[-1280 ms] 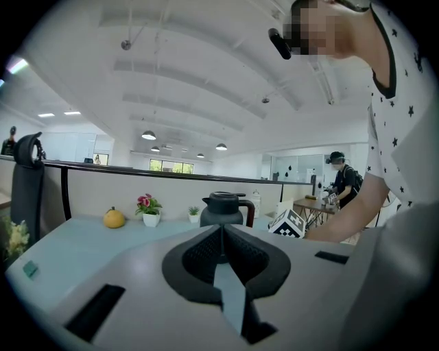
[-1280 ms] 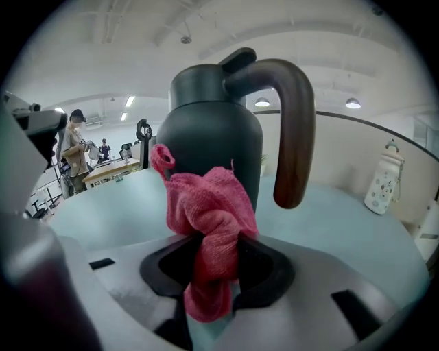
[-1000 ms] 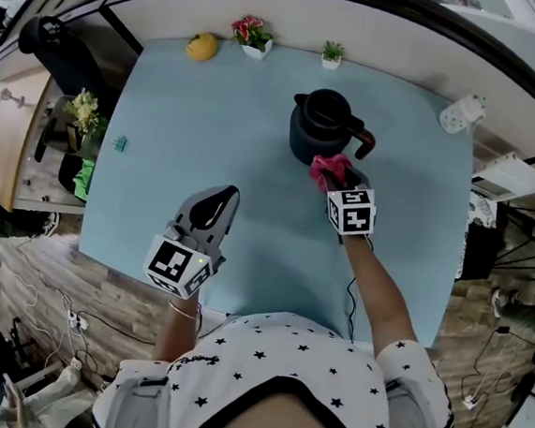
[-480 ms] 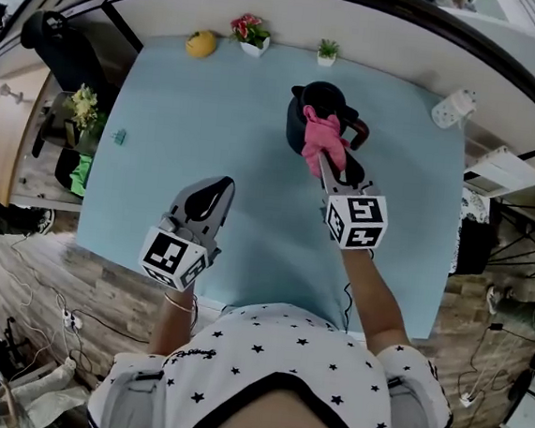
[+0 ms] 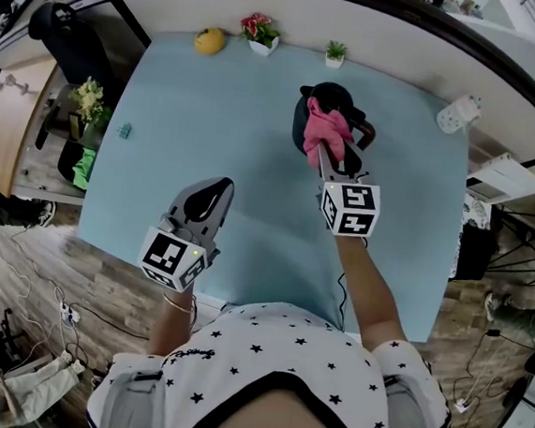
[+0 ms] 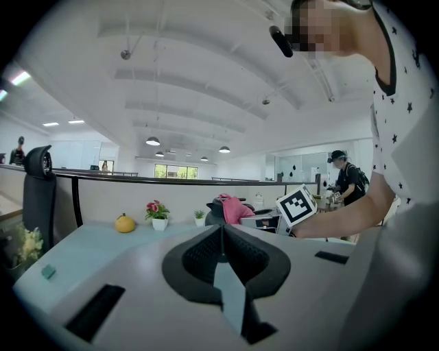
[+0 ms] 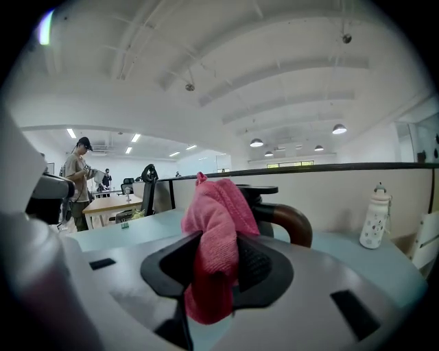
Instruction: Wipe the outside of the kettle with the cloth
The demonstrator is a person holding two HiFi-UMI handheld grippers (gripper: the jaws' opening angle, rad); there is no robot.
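Kettle [image 5: 330, 97] just ahead of the right tongs [image 5: 325, 160], these clenched on the pink cloth [image 7: 216, 233] raised at its upper wall. Press lightly, sweep round the body, avoid snagging the handle [image 7: 291, 223]. Left tongs [image 6: 221, 234] closed on nothing, well back over the surface [image 5: 212, 109].

- Surface [image 5: 209, 137]: light blue, rectangular.
- Far edge: yellow fruit [image 5: 209, 40], red flowers in a white pot [image 5: 263, 32], small green potted plant [image 5: 335, 53].
- Black kettle [image 5: 302, 122]: upright, near the far edge.
- White bottle [image 5: 460, 112]: far right corner.
- Small teal item [image 5: 124, 131]: near the left edge.
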